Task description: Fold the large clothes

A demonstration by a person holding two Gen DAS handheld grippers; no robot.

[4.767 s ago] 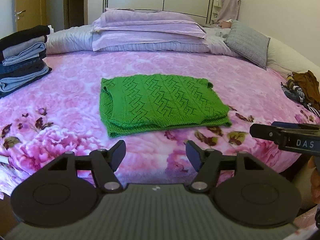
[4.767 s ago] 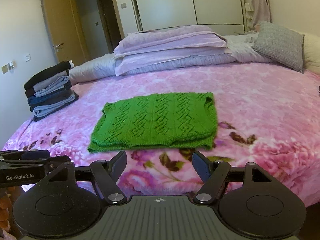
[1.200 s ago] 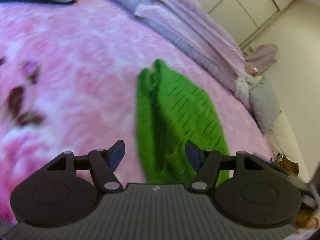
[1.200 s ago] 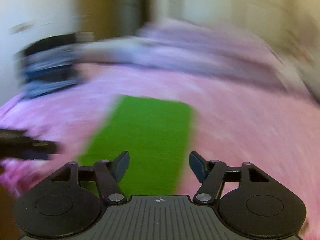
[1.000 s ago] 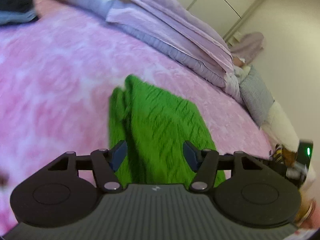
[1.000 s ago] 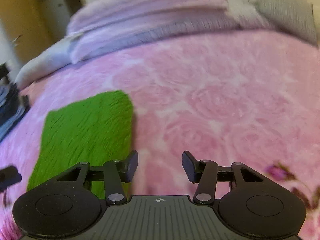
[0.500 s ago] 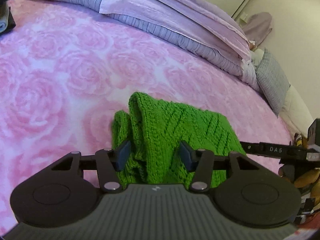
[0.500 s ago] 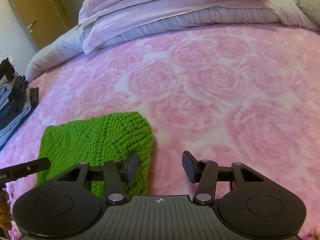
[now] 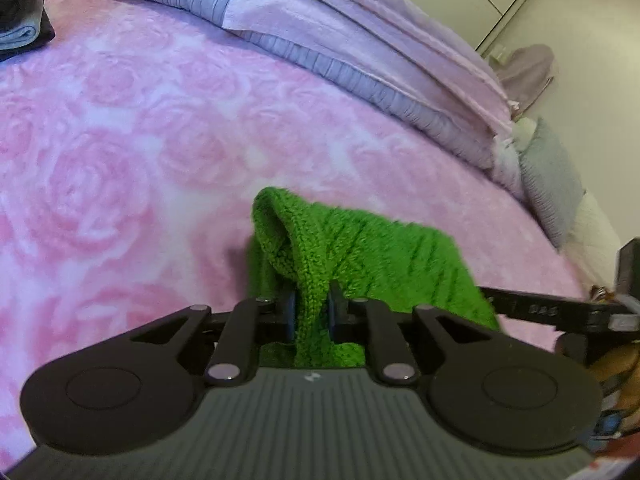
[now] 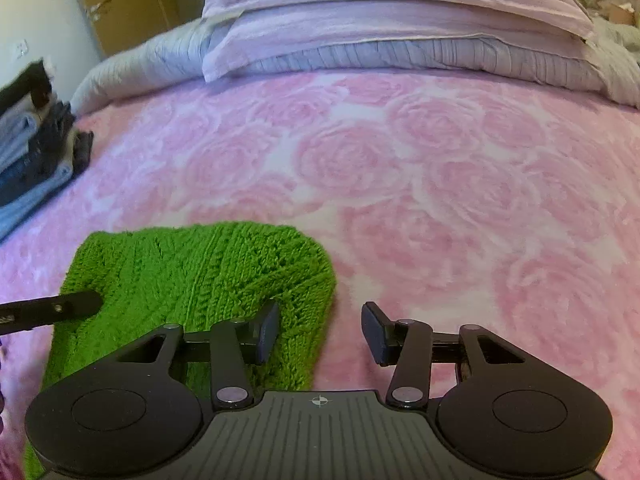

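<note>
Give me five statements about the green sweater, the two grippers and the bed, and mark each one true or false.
1. The left gripper has green sweater fabric between its fingers. True; its jaws are closing on a bunched fold.
2. The right gripper is clamped on the sweater. False; its jaws stand apart, closing slightly, only pink blanket between them, and the sweater's edge lies by the left finger.
3. The sweater lies on a plain white sheet. False; it lies on the pink rose-patterned blanket.
4. A stack of folded dark and blue clothes sits at the bed's left edge. True.
5. The sweater is on top of that stack. False; it lies apart from it.
</note>
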